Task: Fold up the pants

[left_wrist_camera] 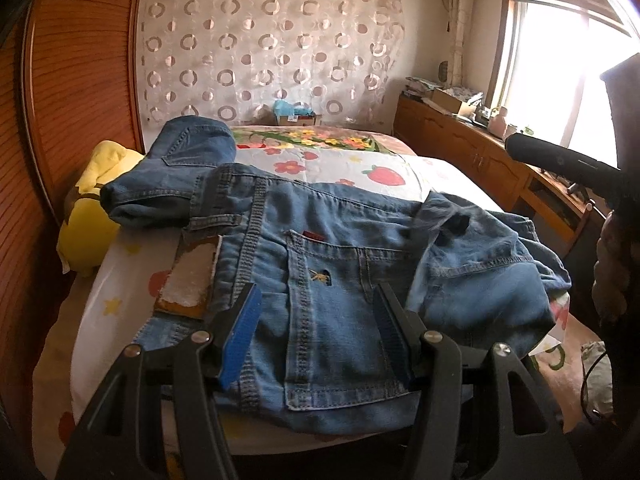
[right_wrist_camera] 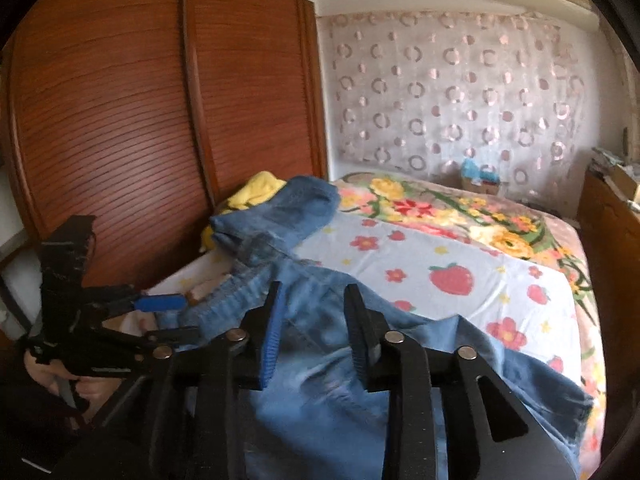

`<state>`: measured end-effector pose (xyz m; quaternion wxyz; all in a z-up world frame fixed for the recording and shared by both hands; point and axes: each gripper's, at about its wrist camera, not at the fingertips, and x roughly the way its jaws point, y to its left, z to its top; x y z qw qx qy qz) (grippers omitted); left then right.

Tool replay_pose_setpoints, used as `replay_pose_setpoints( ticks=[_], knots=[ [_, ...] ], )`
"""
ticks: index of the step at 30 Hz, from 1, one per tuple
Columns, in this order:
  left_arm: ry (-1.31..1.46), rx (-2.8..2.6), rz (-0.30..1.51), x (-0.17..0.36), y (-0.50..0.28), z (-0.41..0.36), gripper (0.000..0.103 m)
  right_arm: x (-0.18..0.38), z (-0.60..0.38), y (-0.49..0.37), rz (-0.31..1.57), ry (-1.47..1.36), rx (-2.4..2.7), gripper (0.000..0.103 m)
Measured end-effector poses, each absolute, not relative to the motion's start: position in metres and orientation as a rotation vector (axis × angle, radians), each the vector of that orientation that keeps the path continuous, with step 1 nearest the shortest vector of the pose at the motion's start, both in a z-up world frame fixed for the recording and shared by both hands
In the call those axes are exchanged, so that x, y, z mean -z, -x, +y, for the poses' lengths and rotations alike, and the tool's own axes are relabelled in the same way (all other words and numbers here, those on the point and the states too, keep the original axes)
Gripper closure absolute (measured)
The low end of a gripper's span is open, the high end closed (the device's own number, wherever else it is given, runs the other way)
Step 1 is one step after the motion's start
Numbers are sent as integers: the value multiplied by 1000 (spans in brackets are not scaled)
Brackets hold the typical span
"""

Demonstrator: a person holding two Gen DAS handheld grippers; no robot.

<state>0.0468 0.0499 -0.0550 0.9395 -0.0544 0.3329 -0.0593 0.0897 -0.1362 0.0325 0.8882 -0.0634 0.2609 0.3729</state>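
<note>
Blue jeans (left_wrist_camera: 332, 256) lie crumpled on the bed, back pocket up, with a waist patch (left_wrist_camera: 190, 280) at the left and a bunched leg at the right (left_wrist_camera: 492, 264). My left gripper (left_wrist_camera: 318, 300) is open, its jaws hovering over the back pocket near the bed's front edge. In the right wrist view the jeans (right_wrist_camera: 320, 360) fill the foreground. My right gripper (right_wrist_camera: 314, 300) is open just above the denim, holding nothing. The left gripper (right_wrist_camera: 160, 312) shows at the left of that view, over the waistband.
A floral and strawberry bedsheet (left_wrist_camera: 352, 168) covers the bed. A yellow plush toy (left_wrist_camera: 92, 216) lies at the left by a wooden wardrobe (right_wrist_camera: 120, 120). A wooden dresser (left_wrist_camera: 480, 152) with clutter stands under the window at the right. A patterned curtain (left_wrist_camera: 272, 48) hangs behind.
</note>
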Motion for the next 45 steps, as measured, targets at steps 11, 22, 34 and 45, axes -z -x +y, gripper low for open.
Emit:
replay_pose_setpoints(
  ticks=[11, 22, 34, 45],
  knots=[
    [107, 187, 733, 72, -67, 24, 46, 14, -164, -125, 647, 172, -618, 56],
    [114, 302, 732, 77, -81, 1, 46, 51, -162, -160, 773, 168, -605, 56],
    [61, 392, 797, 96, -90, -32, 74, 72, -162, -187, 898, 154, -658, 97],
    [51, 412, 665, 50, -59, -20, 103, 9, -152, -173, 721, 154, -708, 103]
  ],
)
